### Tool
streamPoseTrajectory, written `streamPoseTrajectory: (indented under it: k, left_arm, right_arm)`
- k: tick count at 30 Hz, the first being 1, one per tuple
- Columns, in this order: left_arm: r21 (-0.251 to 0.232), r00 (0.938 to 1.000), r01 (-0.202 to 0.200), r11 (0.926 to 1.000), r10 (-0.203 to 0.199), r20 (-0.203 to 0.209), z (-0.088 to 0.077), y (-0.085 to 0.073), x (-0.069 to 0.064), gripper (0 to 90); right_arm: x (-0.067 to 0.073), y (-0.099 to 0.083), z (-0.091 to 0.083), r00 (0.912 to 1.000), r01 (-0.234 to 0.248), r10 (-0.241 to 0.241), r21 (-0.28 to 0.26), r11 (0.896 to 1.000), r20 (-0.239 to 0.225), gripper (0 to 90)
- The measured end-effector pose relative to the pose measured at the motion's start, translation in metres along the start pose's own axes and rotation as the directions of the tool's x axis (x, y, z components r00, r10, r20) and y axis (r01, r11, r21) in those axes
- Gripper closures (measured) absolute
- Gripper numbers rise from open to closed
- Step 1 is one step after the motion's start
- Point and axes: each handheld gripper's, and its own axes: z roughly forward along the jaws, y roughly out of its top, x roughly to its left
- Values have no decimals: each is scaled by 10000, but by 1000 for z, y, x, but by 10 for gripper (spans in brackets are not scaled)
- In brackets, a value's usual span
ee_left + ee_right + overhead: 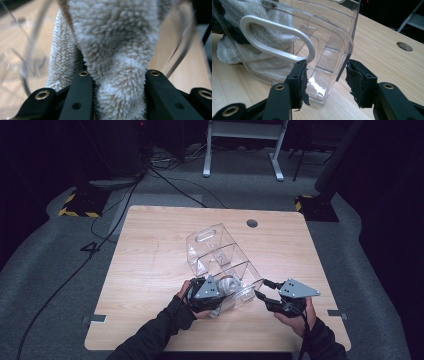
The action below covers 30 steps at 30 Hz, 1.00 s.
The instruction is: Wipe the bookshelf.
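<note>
Fleecy grey-white cloth (110, 50) sits pinched between the left gripper (216, 296)'s jaws, pushed into the near compartment of the clear plastic organizer (220, 255), at six o'clock on the wooden table (150, 270). Stowing looks nearly done; release remains. At four o'clock, the right gripper (325, 77) stands half spread around the organizer's end wall, the pads apparently not pressing.

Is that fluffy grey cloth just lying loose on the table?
No, the left gripper has its two black jaws clamped on the fluffy grey cloth, which bulges up between them in the left gripper view.
</note>
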Motion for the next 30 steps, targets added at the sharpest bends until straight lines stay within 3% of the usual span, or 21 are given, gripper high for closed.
streamPoseTrajectory:
  k: [5,8,16,18,24,27,30]
  left_arm:
    - [907,9989,48,9959,-91,463,-1,-25,-1,716]
    - [940,9981,84,9955,-141,596,-8,-31,-3,715]
    - [111,9979,-377,9992,371,527,-15,-6,-1,714]
    - [-12,9967,-594,9982,594,545,-14,2,1,713]
    - [-755,9951,-659,9950,712,692,-7,24,5,714]
    - [-905,9956,-654,9937,711,610,-3,30,4,714]
    - [-730,9960,-645,9952,688,572,3,28,2,715]
  right_arm:
    - [-2,-1,-2,9999,-99,99,-70,9999,42,513]
    - [-2,0,-3,10000,50,-49,-133,9999,84,500]
    - [-4,6,0,9994,293,-301,-426,9987,-186,490]
    - [-5,7,0,9994,300,-307,-438,9986,-151,483]
    - [-7,7,0,9993,329,-335,-411,9986,-152,484]
    - [-7,6,0,9994,294,-300,-375,9989,-157,482]
    - [-7,5,1,9995,272,-278,-388,9989,-153,471]
